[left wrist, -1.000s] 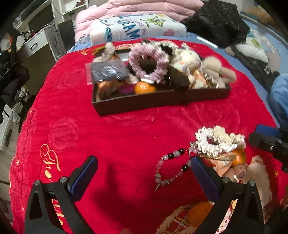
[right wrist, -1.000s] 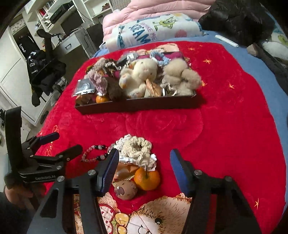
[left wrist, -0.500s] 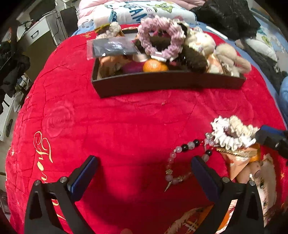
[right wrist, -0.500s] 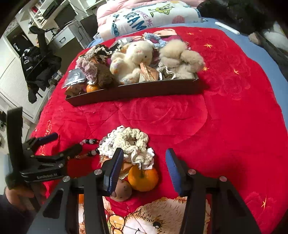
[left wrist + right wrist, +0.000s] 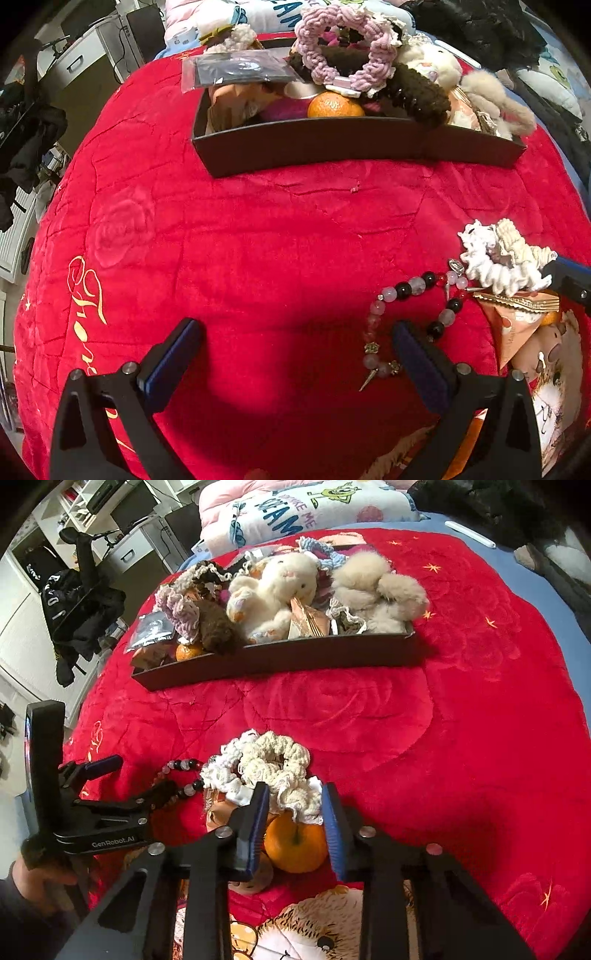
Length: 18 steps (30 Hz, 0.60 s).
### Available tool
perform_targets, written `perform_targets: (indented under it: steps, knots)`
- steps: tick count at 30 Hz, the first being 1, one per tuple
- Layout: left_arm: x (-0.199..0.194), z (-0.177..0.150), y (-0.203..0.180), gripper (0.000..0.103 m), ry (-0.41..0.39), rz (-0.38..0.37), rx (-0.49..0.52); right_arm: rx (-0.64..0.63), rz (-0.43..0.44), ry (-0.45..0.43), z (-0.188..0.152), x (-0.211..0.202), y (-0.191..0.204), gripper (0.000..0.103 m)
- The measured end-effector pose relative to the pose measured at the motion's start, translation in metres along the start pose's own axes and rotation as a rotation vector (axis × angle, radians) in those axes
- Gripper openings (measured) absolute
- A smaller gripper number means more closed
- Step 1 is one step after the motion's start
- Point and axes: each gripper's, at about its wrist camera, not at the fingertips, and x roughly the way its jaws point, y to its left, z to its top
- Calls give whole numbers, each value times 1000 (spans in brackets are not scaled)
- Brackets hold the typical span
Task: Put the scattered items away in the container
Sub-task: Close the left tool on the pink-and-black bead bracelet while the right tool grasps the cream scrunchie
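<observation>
The right gripper (image 5: 293, 808), its jaws narrowed since a second ago, is closing around the scrunchie (image 5: 275, 771) lying atop the orange (image 5: 295, 843); nothing is gripped yet. The left gripper (image 5: 295, 343) is hovering wide open beside the bracelet (image 5: 413, 306). The tray (image 5: 280, 657) is waiting, well apart.
</observation>
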Motion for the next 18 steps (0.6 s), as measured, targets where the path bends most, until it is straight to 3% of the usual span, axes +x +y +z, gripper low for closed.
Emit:
perform_targets:
  steps: [9, 12, 15, 18]
  knots:
    - [-1, 2, -4, 103, 16, -3, -19, 3, 0, -9, 1, -1, 0, 14]
    - [3, -8, 13, 103, 11, -8, -22, 17, 16, -19, 2, -3, -2, 12]
    - [10, 3, 15, 88, -12, -6, -26, 35, 32, -43, 4, -10, -5, 11]
    - [4, 3, 16, 64, -29, -19, -24, 50, 70, -62, 8, -17, -7, 11]
